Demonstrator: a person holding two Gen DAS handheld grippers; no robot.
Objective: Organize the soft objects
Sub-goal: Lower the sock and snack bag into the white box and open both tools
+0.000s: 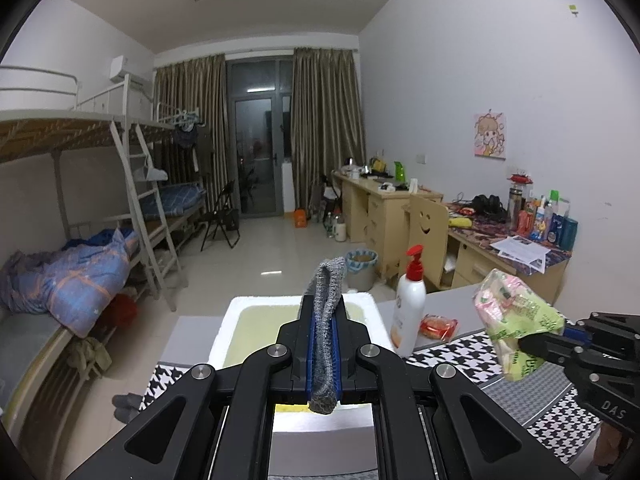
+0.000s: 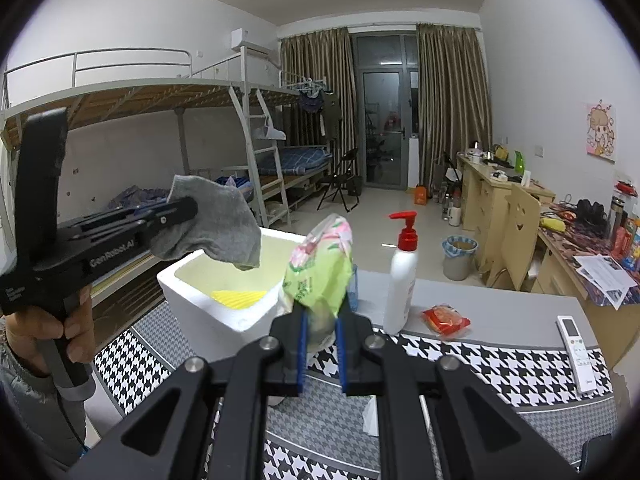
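My left gripper (image 1: 323, 320) is shut on a grey sock (image 1: 326, 312) and holds it above the white foam box (image 1: 236, 316). In the right wrist view the left gripper (image 2: 188, 210) holds the sock (image 2: 216, 224) over the box (image 2: 200, 308), which has a yellow item (image 2: 238, 298) inside. My right gripper (image 2: 320, 320) is shut on a green and pink tissue pack (image 2: 324, 268), raised above the table to the right of the box. The pack (image 1: 516, 320) and right gripper (image 1: 536, 344) also show in the left wrist view.
A white pump bottle with a red top (image 2: 400, 280) stands on the grey table (image 2: 500, 312), beside a red snack packet (image 2: 444, 320) and a white remote (image 2: 576, 352). A houndstooth cloth (image 2: 500, 372) covers the near table. Bunk beds (image 2: 160, 140) stand left, desks (image 2: 500, 200) right.
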